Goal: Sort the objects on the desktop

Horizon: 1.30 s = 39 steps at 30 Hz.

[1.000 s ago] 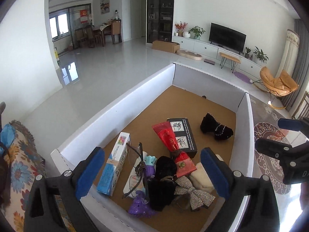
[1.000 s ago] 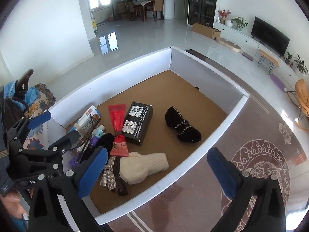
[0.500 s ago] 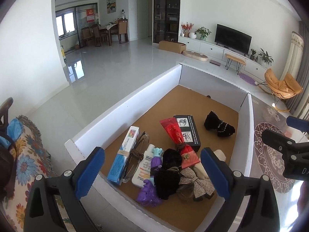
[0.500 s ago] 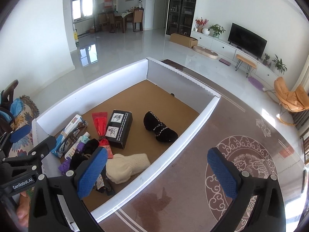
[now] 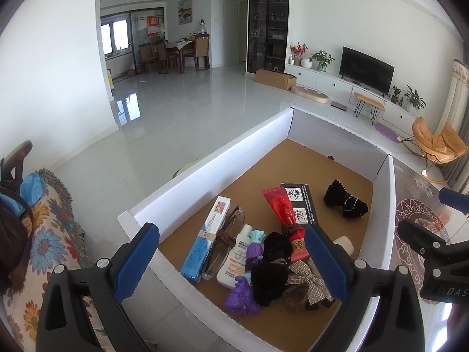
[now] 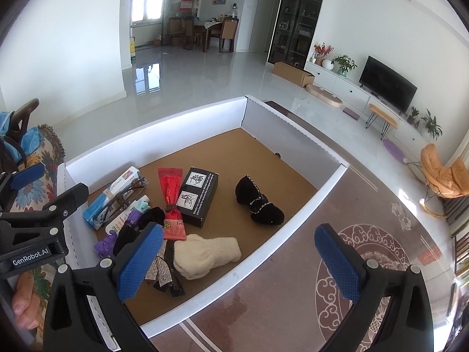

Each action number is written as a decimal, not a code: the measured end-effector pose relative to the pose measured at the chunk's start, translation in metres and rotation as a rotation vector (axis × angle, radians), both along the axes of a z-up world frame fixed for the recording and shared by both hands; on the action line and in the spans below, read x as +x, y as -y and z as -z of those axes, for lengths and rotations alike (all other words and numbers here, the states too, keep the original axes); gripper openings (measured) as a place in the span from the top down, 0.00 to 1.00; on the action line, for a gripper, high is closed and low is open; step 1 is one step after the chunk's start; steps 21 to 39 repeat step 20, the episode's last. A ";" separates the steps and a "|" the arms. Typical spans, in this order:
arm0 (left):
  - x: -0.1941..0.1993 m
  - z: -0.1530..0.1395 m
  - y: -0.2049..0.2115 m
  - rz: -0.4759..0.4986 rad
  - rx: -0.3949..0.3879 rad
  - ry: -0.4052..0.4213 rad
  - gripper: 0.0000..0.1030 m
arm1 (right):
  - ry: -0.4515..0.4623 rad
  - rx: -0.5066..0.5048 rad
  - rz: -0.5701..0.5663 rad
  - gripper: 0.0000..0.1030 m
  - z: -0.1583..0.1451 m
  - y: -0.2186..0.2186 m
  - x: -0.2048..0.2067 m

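Living-room floor is surrounding the white tray (image 6: 296, 228), where the objects (image 5: 263, 252) are lying mixed near one corner; sorting seems not begun. Left gripper (image 5: 231, 261) and right gripper (image 6: 239, 259) are hovering wide apart, empty.

The tray (image 6: 293, 223) held one black box (image 6: 199, 195), one red packet (image 6: 172, 202), one black shoe (image 6: 259, 205), one cream mitten (image 6: 205, 253), one blue carton (image 5: 205, 239), one sunscreen tube (image 5: 234, 261), one purple toy (image 5: 241, 296), one rhinestone bow (image 5: 307, 281).

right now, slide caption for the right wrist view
Open right gripper hovers over a white tray of cluttered items, cream mitten nearest.
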State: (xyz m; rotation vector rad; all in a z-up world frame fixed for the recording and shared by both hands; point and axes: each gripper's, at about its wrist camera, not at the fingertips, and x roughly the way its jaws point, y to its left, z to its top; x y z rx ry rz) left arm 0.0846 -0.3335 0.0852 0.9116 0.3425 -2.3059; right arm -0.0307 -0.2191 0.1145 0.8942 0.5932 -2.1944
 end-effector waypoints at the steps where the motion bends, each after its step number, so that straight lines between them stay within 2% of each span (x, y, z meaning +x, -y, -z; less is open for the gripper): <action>1: 0.000 0.001 0.000 0.001 0.001 0.000 0.02 | 0.003 0.002 0.001 0.00 0.001 0.000 0.000; 11: -0.004 0.007 -0.002 0.018 0.012 0.022 0.02 | 0.015 0.002 -0.001 0.00 0.004 -0.001 -0.001; 16: 0.004 0.003 -0.002 0.009 0.024 -0.033 0.02 | 0.015 0.005 -0.002 0.00 0.006 0.000 -0.001; 39: 0.004 0.001 0.000 0.008 0.025 -0.036 0.02 | 0.016 0.000 0.000 0.00 0.005 -0.001 -0.002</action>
